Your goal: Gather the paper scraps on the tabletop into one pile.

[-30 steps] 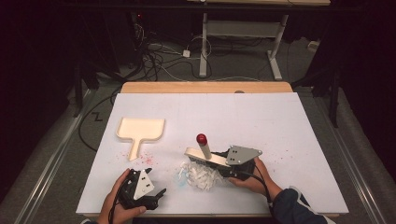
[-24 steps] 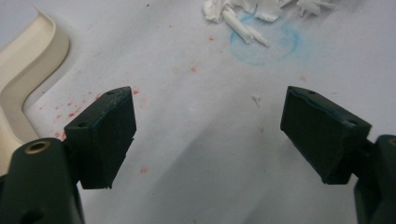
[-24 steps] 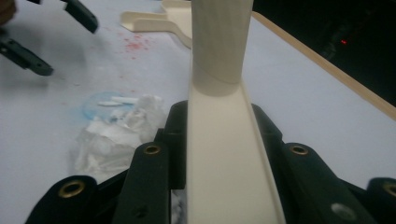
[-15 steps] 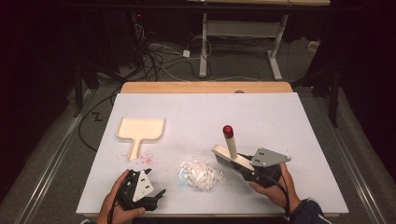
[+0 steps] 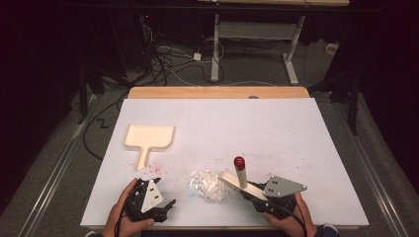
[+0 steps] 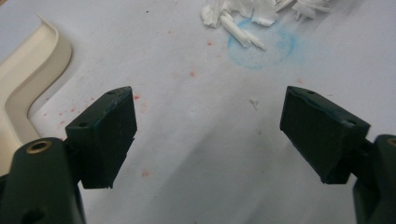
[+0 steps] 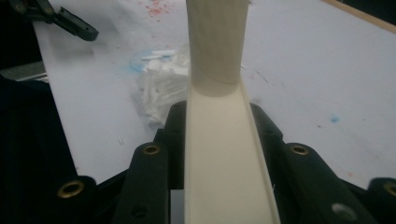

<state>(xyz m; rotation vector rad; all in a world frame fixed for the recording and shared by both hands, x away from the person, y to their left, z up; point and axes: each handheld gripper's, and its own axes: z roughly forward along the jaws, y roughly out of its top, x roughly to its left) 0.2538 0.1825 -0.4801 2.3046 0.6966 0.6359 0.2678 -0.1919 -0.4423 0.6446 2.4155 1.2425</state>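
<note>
Scraps of white shredded paper (image 5: 210,181) are heaped near the front middle of the table (image 5: 276,128), between the two hands. A cream scraper-like tool with a red-tipped upright handle (image 5: 240,174) is clamped between the jaws of the right hand-held gripper (image 5: 261,196), its flat blade resting just beside the heap. The left hand-held gripper (image 5: 165,207) is held with its jaws spread wide and nothing between them, low over bare table. A cream dustpan (image 5: 148,138) lies well apart, toward the left rear. The scraps are judged light, soft and easily scattered, so sweeping is likelier to succeed than pinching; the dustpan looks stiff and is best taken by its narrow stem. A blue ring stain (image 6: 261,44) under the heap's edge is made plain in the left gripper view, while the firm seating of the tool's channel between the jaws is shown by the right gripper view.
</note>
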